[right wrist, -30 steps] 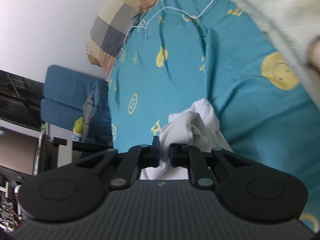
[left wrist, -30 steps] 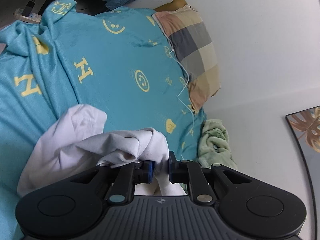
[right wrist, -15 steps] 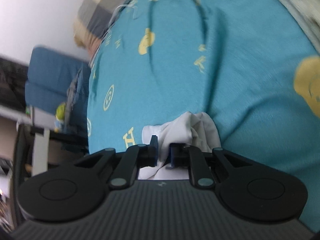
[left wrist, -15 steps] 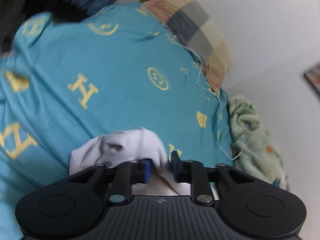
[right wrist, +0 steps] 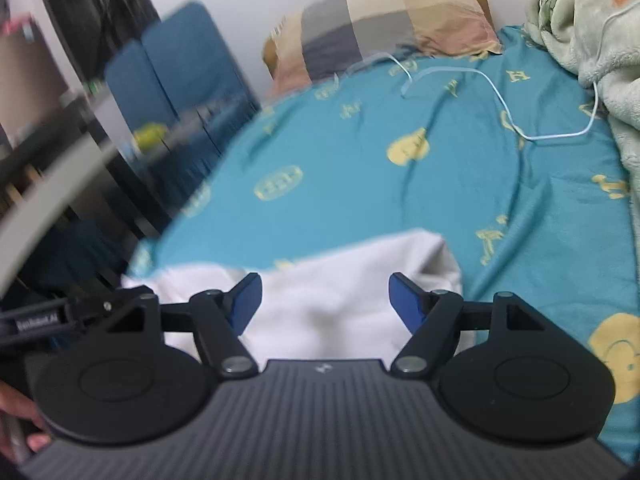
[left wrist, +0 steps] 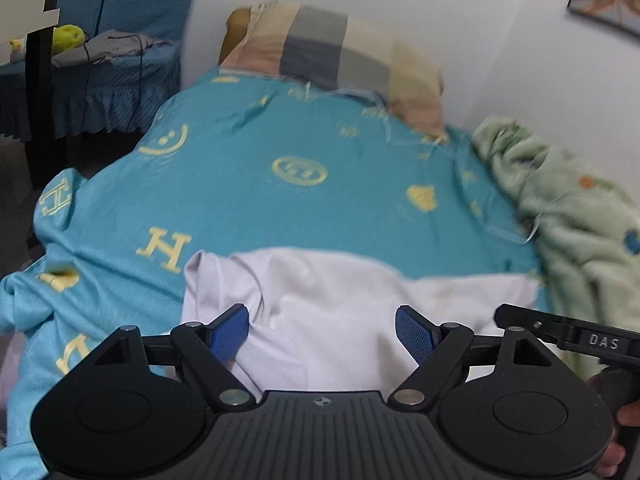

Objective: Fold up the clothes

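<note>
Garment (left wrist: 332, 304) on the bedsheet (left wrist: 280, 140), pillow (left wrist: 336, 52) behind, blanket (left wrist: 568, 200) at right.

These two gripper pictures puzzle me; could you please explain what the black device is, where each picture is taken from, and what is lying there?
No robot arm is involved: a person holds a two-finger gripper in each hand, and a fisheye camera on each looks forward along its fingers. One picture comes from the left gripper, the other from the right gripper. The blue parts are the finger pads. Both grippers are open and hold nothing. Below them a white garment lies spread on a bed with a teal sheet. At the head are a checked pillow and a thin white cable; a pale green blanket is bunched along the wall.
</note>
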Motion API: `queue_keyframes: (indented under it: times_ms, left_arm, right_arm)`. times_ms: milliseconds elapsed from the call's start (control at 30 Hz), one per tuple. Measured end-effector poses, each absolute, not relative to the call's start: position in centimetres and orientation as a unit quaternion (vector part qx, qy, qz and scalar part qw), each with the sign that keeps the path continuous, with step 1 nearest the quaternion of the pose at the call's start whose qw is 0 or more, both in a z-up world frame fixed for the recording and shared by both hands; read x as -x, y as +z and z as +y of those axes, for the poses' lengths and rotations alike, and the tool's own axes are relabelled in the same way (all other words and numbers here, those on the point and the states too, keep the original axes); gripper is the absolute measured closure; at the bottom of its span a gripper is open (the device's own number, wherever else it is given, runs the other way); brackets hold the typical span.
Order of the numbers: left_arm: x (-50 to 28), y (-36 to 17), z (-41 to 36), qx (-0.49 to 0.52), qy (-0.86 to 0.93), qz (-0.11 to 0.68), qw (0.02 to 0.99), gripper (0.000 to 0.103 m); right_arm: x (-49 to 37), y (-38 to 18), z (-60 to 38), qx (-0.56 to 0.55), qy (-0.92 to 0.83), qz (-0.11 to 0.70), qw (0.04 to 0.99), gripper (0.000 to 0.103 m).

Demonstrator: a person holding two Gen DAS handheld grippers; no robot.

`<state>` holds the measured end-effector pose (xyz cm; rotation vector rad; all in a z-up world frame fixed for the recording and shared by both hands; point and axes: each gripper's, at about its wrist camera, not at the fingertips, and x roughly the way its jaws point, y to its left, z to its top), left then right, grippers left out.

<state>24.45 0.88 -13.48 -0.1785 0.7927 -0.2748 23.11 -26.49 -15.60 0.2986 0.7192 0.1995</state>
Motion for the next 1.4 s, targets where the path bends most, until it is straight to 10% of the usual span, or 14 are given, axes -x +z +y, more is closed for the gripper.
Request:
queue_keyframes:
  times_ms: [933,1400]
  left_arm:
    - [-21.0,-16.0,-3.4,0.001,-0.169,0.377,0.911,0.018]
    - [-16.0,-14.5,2.9,0.310,-0.157,0.440,0.828,0.018]
  right_arm:
    - [-20.5,-17.1,-23.0,-0.058,0.076,0.387,0.917,0.030]
    - [-15.6,-12.8,-28.5,-0.286,0.067,0.363,0.884,0.030]
